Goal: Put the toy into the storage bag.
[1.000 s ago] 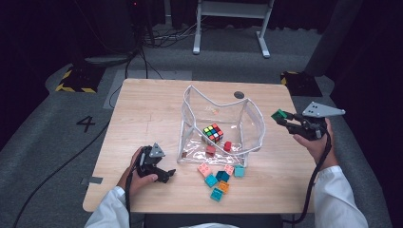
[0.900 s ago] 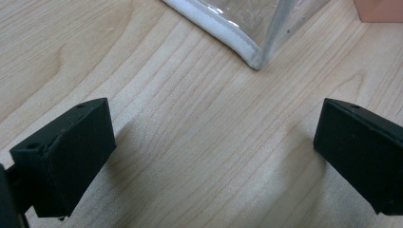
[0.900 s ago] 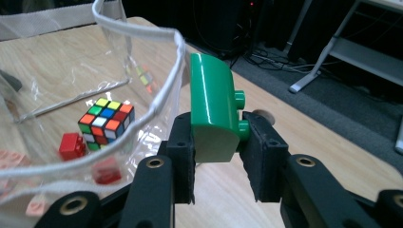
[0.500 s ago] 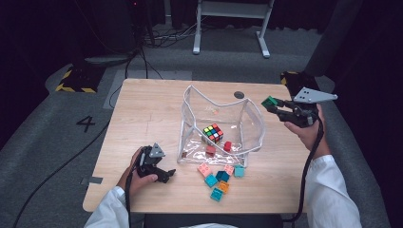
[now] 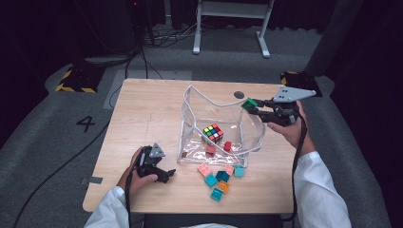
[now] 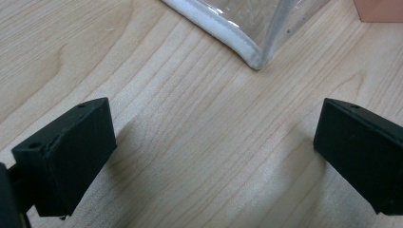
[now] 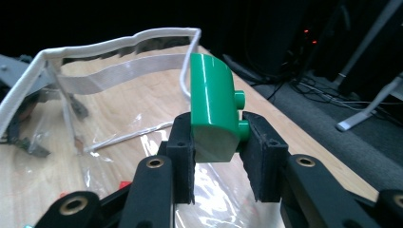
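Fingers [image 7: 183, 142] of the right gripper [image 5: 259, 110] are clamped on a green toy brick [image 7: 214, 114], its rounded top standing up out of the pads and its studs turned toward the right-hand pad in the right gripper view. In the high view this brick [image 5: 249, 103] hangs at about two o'clock from the middle of the table [image 5: 152, 114], just over the right rim of the clear plastic pouch [image 5: 190, 142], whose white-edged mouth stands open.

Inside the pouch lie a colour cube [image 5: 213, 133] and two small red bricks [image 5: 227, 146]. Outside it, at roughly six o'clock from the pouch, a loose cluster of bricks [image 5: 219, 178] in pink, teal and orange waits on the wood.

At about eight o'clock on the table the left gripper [image 5: 159, 172] rests low, jaws spread wide over bare wood with nothing between them; in the left gripper view the pouch's lower corner [image 6: 256, 59] sits just ahead of it.

By my reading, the work in hand is filling the pouch brick by brick, and this is the carry-over stage: brick gripped, not yet released. The next move calls for bringing the brick past the floppy rim toward nine o'clock, clear of the white edging, then spreading the pads so it drops beside the cube. A snag on the rim could tip the pouch.
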Available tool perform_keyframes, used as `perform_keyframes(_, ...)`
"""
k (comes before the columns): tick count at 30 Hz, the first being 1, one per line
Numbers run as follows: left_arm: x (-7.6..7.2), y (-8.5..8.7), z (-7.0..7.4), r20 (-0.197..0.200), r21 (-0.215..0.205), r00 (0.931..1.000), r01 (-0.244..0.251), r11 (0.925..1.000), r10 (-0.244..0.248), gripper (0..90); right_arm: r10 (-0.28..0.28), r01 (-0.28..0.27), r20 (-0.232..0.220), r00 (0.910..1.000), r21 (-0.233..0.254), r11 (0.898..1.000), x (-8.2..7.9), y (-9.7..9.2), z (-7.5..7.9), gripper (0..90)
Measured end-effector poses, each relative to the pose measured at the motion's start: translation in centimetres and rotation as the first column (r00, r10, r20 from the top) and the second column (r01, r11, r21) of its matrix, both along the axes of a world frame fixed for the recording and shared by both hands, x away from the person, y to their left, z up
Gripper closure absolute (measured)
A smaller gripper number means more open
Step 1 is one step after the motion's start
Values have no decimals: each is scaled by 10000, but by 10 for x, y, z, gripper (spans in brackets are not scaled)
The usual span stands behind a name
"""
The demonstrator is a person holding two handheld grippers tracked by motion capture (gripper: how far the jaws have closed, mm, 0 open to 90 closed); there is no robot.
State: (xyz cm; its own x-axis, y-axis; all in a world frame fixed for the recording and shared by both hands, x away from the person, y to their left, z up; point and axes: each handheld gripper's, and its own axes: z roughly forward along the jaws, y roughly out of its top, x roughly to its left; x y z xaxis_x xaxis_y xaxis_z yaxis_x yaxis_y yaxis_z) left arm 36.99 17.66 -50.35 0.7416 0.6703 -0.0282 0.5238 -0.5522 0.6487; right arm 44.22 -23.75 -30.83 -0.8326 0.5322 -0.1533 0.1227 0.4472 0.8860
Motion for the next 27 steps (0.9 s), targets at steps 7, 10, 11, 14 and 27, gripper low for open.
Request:
perform_keyframes(7,0,0,0,-2,-1,10000,0,10000,0,3,918,-918,-44,9958,-967,9911,2,29,-3,668)
perform_keyframes(10,0,0,0,-2,-1,10000,-1,10000,1,3,1198,-1213,-189,9926,-1532,9807,2,41,-6,668)
perform_keyframes(11,0,0,0,-3,-3,10000,-2,10000,2,3,1265,-1291,-264,9916,-1684,9772,3,45,-7,668)
perform_keyframes(14,0,0,0,-6,-4,10000,1,10000,-1,3,1397,-1466,-467,9891,-2219,9640,4,54,-10,668)
perform_keyframes(27,0,0,0,-4,-3,10000,2,10000,-2,3,1104,-1752,-1620,9806,-4710,8646,20,80,-28,666)
